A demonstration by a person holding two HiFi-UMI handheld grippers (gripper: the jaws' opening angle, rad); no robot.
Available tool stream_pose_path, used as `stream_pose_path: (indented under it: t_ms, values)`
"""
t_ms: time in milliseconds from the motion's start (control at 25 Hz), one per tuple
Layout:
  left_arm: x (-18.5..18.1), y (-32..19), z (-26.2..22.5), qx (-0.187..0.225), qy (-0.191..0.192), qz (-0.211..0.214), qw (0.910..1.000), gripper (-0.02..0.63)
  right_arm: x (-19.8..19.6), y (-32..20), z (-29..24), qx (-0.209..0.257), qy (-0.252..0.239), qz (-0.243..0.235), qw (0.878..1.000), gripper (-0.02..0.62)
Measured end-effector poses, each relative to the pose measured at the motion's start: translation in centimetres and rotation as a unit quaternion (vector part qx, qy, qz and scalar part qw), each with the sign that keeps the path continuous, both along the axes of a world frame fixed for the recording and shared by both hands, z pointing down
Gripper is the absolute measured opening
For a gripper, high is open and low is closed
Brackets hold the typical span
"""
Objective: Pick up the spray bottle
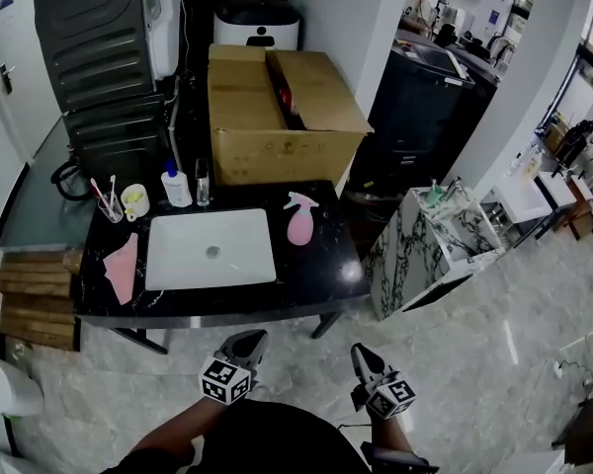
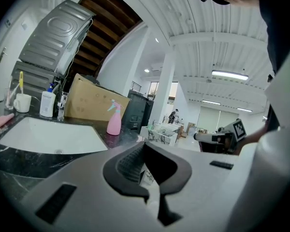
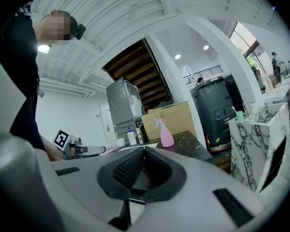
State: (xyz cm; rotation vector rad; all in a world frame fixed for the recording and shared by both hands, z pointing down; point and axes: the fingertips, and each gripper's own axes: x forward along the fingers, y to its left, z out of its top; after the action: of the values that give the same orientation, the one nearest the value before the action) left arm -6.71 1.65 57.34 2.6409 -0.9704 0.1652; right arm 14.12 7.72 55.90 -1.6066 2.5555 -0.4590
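A black counter (image 1: 316, 275) fills the middle of the head view. A large cardboard box (image 1: 277, 117) sits behind it, in the upper centre. A white sink (image 1: 211, 250) is set into the counter, left of centre. The pink spray bottle (image 1: 300, 220) stands upright on the counter just right of the sink, in front of the box. At the bottom of the frame, well apart from the bottle, the left gripper (image 1: 249, 337) and right gripper (image 1: 360, 352) point toward the counter. Each has its jaws pressed together with nothing between them.

Person's arms (image 1: 173, 440) cut by bottom edge, wooden slats (image 1: 35, 309) partly behind counter (image 1: 316, 265)
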Motion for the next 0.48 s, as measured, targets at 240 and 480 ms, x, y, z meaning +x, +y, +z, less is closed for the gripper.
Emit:
stream_pose_path:
  t_ms: [240,480]
  values:
    - [-0.3,-0.7,-0.1,-0.001,0.001,0.001,1.0,0.008,-0.3,-0.9,-0.2,-0.006,-0.004,0.009,1.0,0.026]
    - [-0.1,-1.7,-0.5,0.0,0.008,0.013,0.9999,0.008,-0.2,-1.8,0.1,-0.009,-0.001,0.03,0.999,0.026]
